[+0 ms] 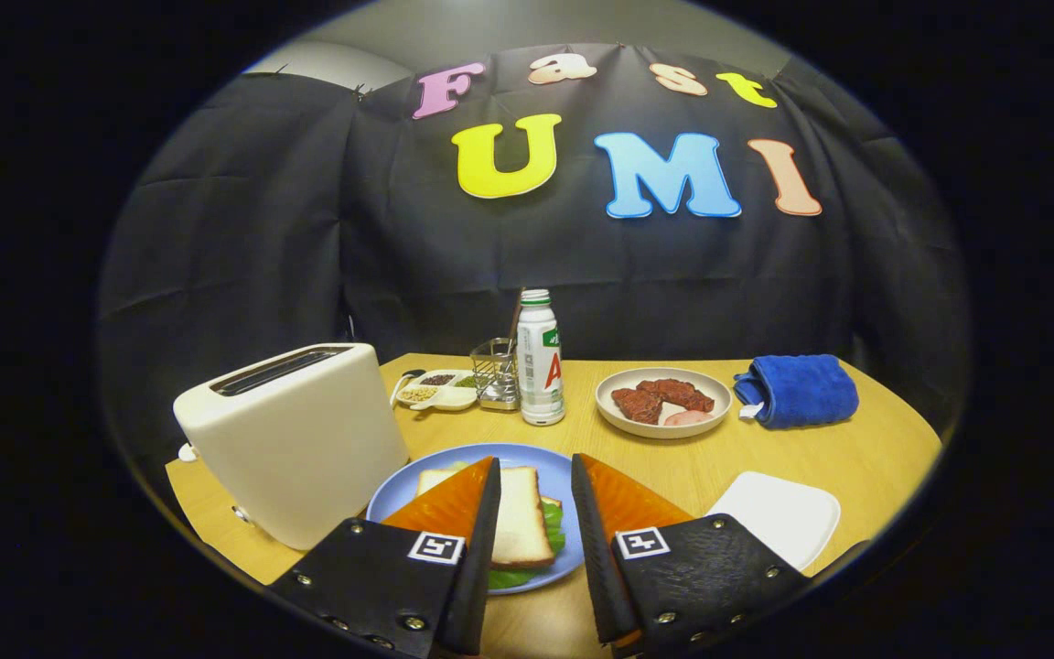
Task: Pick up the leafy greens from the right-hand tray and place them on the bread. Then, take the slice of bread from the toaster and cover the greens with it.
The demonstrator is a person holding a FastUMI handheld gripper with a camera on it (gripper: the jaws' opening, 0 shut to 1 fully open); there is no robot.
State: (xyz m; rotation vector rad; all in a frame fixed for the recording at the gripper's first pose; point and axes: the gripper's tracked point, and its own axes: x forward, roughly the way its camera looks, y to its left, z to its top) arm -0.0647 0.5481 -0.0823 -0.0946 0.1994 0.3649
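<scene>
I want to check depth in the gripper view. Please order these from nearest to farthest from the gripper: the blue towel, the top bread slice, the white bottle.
Gripper is open.
1. Top bread slice: between the fingers, on the blue plate.
2. White bottle: beyond the plate, centre.
3. Blue towel: far right corner.

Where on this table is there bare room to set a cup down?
Bare wood lies between the blue plate, the meat plate and the white tray, and ahead of the blue towel. It is crowded behind the toaster, where the divided dish, wire holder and bottle cluster. The gripper is open above the sandwich.
</scene>
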